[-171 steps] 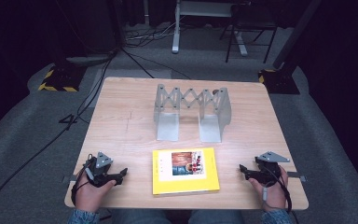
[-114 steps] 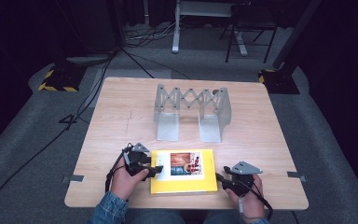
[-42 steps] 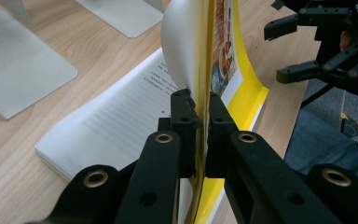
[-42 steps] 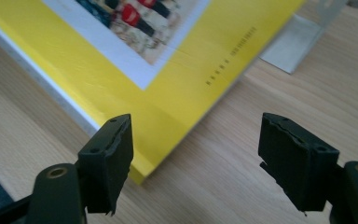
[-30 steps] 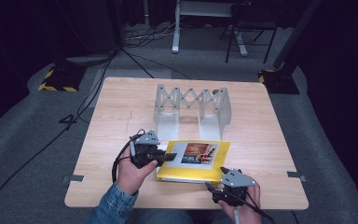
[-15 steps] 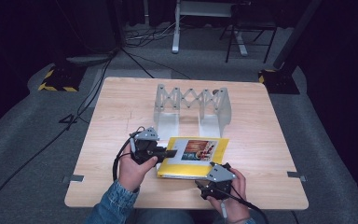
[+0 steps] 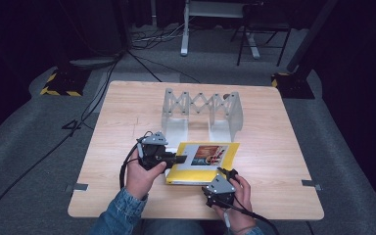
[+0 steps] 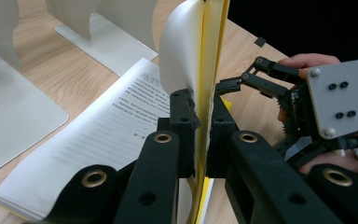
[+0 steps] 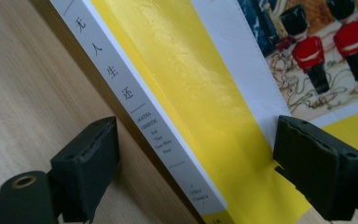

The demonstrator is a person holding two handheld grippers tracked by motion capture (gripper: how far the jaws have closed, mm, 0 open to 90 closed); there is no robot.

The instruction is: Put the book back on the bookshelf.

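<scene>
A yellow book (image 7: 205, 159) with a picture on its cover lies on the wooden table (image 7: 284, 147), in front of a grey metal rack (image 7: 200, 108). My left gripper (image 7: 180, 159) is shut on the book's left edge. In the left gripper view its jaws (image 8: 199, 100) pinch the yellow cover (image 8: 215, 42) and a white leaf upright above a printed page (image 8: 107, 135). My right gripper (image 7: 226, 174) is at the book's near edge, and its jaws have just been opening. In the right gripper view the gripper (image 9: 200, 144) stands wide, straddling the white spine (image 9: 135, 107) without pressing it.
The expanding rack stands mid-table behind the book, its flat feet (image 8: 14, 116) close to the printed page. Cables trail from both grippers toward the person. Black stands and cables (image 7: 127, 54) sit on the grey floor beyond the table's far edge.
The right gripper has slid left along the near edge to the book and its jaws have spread. The left gripper has kept its grip on the raised cover, almost still.
</scene>
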